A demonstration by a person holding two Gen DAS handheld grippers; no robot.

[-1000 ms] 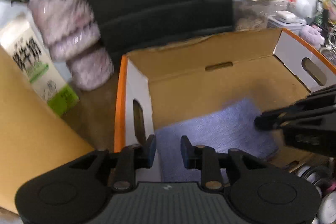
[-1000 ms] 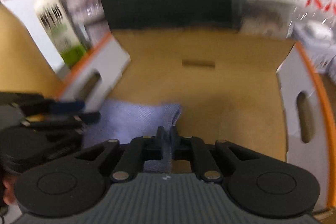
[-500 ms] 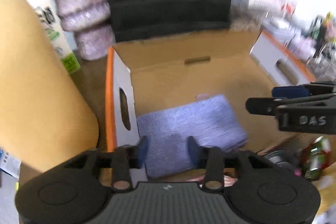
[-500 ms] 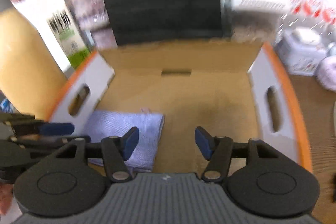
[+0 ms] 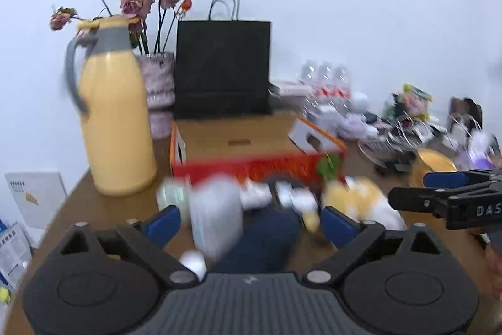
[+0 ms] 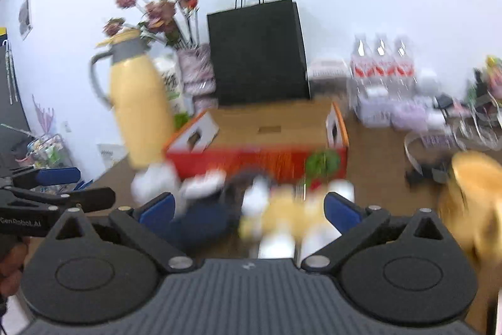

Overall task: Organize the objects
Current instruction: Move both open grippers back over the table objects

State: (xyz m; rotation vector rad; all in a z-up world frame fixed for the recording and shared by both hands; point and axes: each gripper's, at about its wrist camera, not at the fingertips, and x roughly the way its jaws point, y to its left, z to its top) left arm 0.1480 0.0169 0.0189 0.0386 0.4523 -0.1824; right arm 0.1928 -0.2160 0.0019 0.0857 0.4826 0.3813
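Box [image 5: 257, 143] on table [image 5: 72, 206], jug [image 5: 116, 127] left, bag [image 5: 222, 68] behind, blurred items in front.

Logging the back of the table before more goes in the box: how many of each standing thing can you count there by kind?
Yellow thermos jug: 1
Vase of dried roses: 1
Black paper bag: 1
Open cardboard box: 1
Water bottles: 3
Total: 7
The blurred items in front are not counted.

Right gripper [image 6: 249, 212] wide open over blurry little things on brown table [image 6: 382, 175]. Orange box [image 6: 260, 159] just behind them, flaps up. Yellow jug [image 6: 141, 112] left of box, black bag [image 6: 259, 52] behind. Left gripper [image 6: 78, 186] at left edge.
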